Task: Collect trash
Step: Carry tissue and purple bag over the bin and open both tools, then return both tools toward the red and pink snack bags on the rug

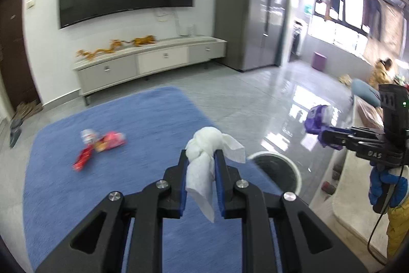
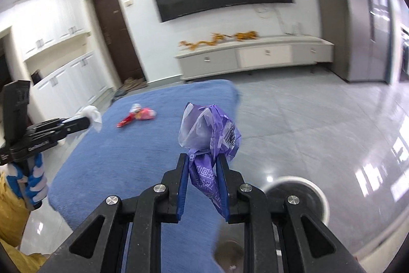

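From the left wrist camera, the left gripper (image 1: 200, 155) points forward and down over a blue rug (image 1: 102, 145), its fingers clamped on a crumpled white tissue (image 1: 207, 142); the wad bulges above the fingertips and a loose tail hangs between the blue pads. Just right of the fingertips, at the rug's edge, stands a round white-rimmed bin (image 1: 278, 170) with a dark inside. Farther left on the rug lie red and pink snack wrappers (image 1: 102, 145), well apart from the gripper. At the right edge the right gripper (image 1: 324, 137) reaches in level from the side, pinching a purple plastic bag (image 1: 317, 119); a hand in a blue glove (image 1: 388, 186) grips its handle, with a yellow sleeve below.

From the right wrist camera, the right gripper (image 2: 202, 157) also tilts down over the rug (image 2: 127, 157), jaws clenched on the purple bag (image 2: 209, 129), which balloons above the fingertips. The bin (image 2: 296, 193) sits low and right, blurred, so its contents cannot be told. The wrappers (image 2: 138, 115) lie ahead on the rug. At left, the left gripper (image 2: 87, 120) juts in sideways, the tissue (image 2: 93, 114) at its tip, a blue-and-white gloved hand (image 2: 35, 181) on the handle.
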Available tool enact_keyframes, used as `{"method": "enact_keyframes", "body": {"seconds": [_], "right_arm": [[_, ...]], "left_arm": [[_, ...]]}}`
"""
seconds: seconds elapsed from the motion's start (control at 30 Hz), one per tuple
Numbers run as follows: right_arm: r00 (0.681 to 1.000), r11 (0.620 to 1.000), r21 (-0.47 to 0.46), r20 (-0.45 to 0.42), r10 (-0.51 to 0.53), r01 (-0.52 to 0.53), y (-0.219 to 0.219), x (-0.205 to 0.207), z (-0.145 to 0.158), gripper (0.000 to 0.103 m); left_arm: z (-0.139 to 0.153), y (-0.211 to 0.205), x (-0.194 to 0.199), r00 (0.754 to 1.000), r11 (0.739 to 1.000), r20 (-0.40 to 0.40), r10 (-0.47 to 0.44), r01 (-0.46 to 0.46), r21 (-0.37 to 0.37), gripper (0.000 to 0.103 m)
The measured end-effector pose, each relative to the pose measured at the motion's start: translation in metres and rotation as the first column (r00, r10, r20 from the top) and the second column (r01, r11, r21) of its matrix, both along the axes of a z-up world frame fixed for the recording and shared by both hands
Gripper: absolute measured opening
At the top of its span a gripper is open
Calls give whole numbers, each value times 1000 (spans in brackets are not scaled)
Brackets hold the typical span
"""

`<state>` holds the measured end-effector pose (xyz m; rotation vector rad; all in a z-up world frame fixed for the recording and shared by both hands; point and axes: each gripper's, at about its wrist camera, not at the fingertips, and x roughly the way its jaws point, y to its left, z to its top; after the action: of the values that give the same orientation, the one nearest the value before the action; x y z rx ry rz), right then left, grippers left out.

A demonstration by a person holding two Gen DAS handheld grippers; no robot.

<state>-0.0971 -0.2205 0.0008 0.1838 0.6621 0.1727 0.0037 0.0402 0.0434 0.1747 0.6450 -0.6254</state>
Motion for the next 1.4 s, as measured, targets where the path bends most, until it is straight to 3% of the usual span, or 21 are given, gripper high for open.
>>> {"method": "enact_keyframes", "body": {"seconds": [0.17,0.3,0.6,0.67,0.7,0.8,0.9,1.17,1.27,1.4], "right_arm": [[991,993,43,-75,-107,110,-51,1,-28,21],[973,982,82,-169,-156,172,-86,14,-61,21],[919,967,98,-345,-190,237,-133,53,-126,23],[907,967,93,-376,-188,239,-140,62,-137,23],[902,966,87,-388,-192,243,-143,66,-140,28],[889,965,74,-411,-201,252,-148,74,-149,43],[878,961,61,-426,-219,269,-152,75,-155,48],[880,950,68,-400,-255,306,-153,61,-147,52],[892,946,62,-356,-277,318,-153,55,-133,60],[905,934,46,-269,-330,354,-150,41,-102,81]], "left_arm": [[-19,-85,10,993,993,-63,-101,105,57,18],[-51,-149,25,978,982,-145,-149,164,97,18],[-107,-239,63,934,967,-305,-187,229,108,20],[-116,-253,72,917,966,-347,-197,242,91,24],[-120,-259,75,908,967,-368,-200,244,77,26],[-130,-268,82,892,969,-405,-202,241,47,45],[-137,-271,87,882,971,-424,-204,237,25,47],[-127,-259,78,921,978,-340,-189,208,19,47],[-111,-249,69,949,985,-268,-167,174,2,47],[-86,-231,55,977,991,-166,-134,136,4,47]]}}
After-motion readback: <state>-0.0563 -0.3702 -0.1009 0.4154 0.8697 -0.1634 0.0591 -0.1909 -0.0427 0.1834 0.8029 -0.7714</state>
